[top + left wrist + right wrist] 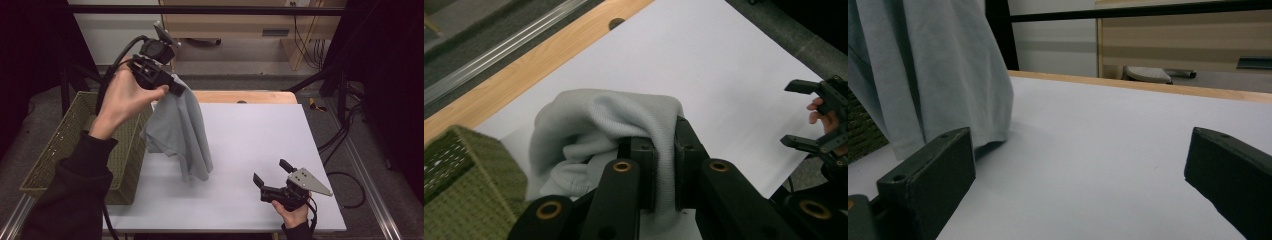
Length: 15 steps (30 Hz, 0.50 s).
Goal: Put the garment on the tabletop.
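Pale grey knitted cloth (181, 131) pinched in left claw (665, 150), hung above white bench (250, 145); right claw (273, 173) spread, well apart.

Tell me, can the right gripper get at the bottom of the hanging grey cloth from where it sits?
Probably yes: the right gripper rests open on the table, jaws toward the grey cloth, with bare tabletop between them.

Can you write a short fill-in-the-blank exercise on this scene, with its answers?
1. The left gripper is shut on the grey ____ garment.
2. The woven olive-green basket stands at the table's ____ edge.
3. The right gripper, low over the white table, has its jaws ____.
Missing words: cloth; left; open
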{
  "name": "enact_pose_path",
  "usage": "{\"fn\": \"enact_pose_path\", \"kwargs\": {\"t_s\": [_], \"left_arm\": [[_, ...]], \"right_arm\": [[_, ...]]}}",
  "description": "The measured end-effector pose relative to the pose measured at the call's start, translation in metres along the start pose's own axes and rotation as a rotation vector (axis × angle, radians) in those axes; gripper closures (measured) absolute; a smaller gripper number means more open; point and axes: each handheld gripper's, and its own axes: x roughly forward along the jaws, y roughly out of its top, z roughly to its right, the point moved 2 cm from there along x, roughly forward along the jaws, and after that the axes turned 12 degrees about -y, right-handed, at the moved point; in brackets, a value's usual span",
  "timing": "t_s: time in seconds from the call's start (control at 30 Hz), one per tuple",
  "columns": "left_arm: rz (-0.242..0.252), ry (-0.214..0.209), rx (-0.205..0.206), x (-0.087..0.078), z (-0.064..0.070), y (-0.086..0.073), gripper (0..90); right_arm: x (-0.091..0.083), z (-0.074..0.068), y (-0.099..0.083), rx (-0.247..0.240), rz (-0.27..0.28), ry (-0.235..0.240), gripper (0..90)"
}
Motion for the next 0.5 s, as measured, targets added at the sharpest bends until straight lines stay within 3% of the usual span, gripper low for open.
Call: {"fn": "enact_pose_path", "kwargs": {"t_s": [0.3, 0.5], "left_arm": [[-0.067, -0.051, 0.073, 0.043, 0.014, 0.002, 82.3], [-0.075, -0.072, 0.090, 0.063, 0.017, -0.001, 82.3]], "right_arm": [[-0.001, 0.000, 0.001, 0.003, -0.002, 0.005, 0.3], [-0.001, 0.000, 0.000, 0.002, -0.002, 0.008, 0.3]]}}
